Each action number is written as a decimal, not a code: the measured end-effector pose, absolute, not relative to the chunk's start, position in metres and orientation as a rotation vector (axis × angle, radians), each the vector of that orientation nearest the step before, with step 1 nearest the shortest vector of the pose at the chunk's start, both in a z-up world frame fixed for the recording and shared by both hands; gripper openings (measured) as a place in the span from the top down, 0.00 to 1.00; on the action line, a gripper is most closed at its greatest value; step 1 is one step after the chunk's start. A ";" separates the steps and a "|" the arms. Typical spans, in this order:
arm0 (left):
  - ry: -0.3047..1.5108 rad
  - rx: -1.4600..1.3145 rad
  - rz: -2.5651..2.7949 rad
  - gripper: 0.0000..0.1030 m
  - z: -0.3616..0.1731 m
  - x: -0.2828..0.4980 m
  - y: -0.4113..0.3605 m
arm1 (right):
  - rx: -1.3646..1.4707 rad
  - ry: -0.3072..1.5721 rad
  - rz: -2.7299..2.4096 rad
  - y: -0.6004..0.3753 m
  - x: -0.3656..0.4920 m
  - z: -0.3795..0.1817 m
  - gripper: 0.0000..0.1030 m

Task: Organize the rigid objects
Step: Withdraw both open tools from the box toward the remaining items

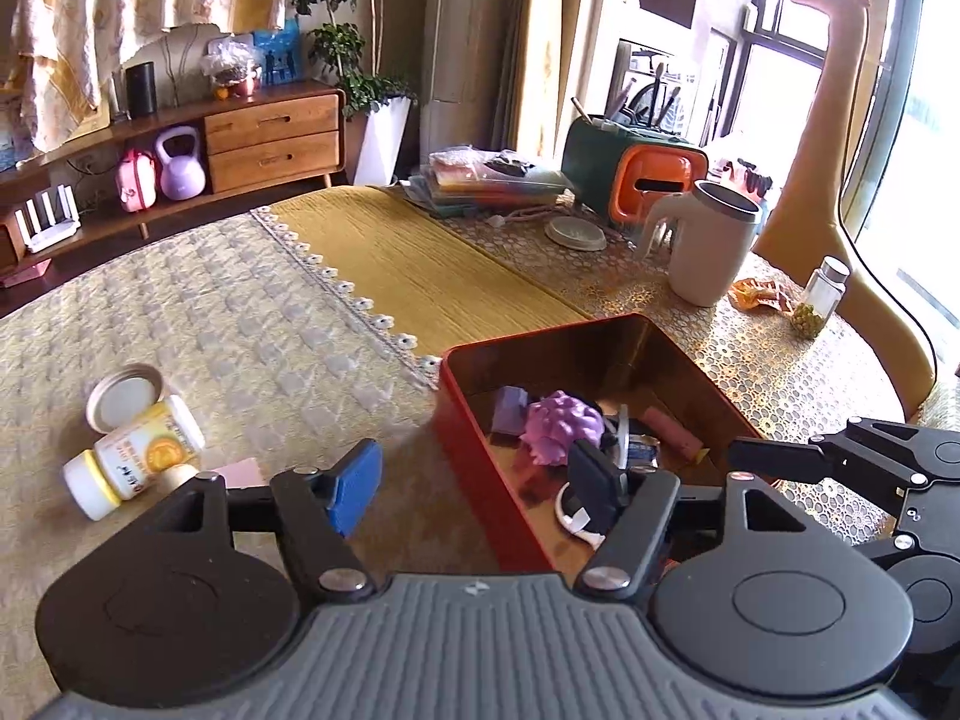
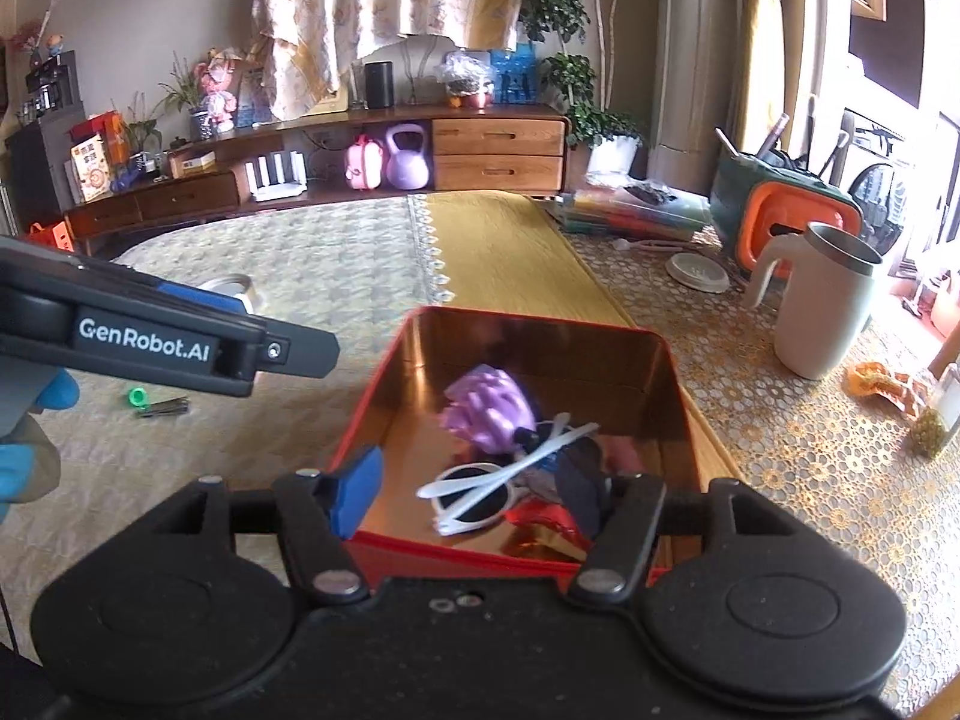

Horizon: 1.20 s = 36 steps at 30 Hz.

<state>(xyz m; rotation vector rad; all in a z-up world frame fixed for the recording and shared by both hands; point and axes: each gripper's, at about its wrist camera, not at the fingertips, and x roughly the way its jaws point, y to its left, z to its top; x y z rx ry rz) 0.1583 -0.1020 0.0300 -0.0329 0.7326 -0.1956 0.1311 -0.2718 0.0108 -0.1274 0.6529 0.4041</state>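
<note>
A red tin box (image 1: 462,420) stands on the table and holds a purple toy (image 1: 558,420), white sunglasses (image 2: 480,489), a pink stick (image 1: 672,429) and other small items. My left gripper (image 1: 474,483) is open and empty, straddling the box's near left wall. My right gripper (image 2: 474,492) is open and empty above the box's (image 2: 414,324) near end, over the sunglasses. A yellow-and-white bottle (image 1: 135,456) lies on its side at the left beside a round lid (image 1: 123,396). A green-capped small tool (image 2: 159,403) lies on the cloth in the right wrist view.
A white mug (image 1: 711,243) stands behind the box, with a jar of green beads (image 1: 819,300) and an orange wrapper (image 1: 759,294) to its right. An orange-and-green caddy (image 1: 636,177), a small dish (image 1: 576,234) and stacked folders (image 1: 498,180) line the far edge.
</note>
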 end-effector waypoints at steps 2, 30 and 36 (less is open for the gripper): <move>0.732 -0.032 -0.186 0.32 0.030 0.154 -0.093 | -0.129 0.652 0.425 -0.263 0.128 0.012 0.34; 0.731 -0.139 0.088 0.18 -0.008 0.144 0.076 | -0.184 0.635 0.590 -0.131 0.142 -0.005 0.00; 0.755 -0.193 0.101 0.18 -0.024 0.166 0.097 | -0.189 0.661 0.628 -0.111 0.152 -0.017 0.00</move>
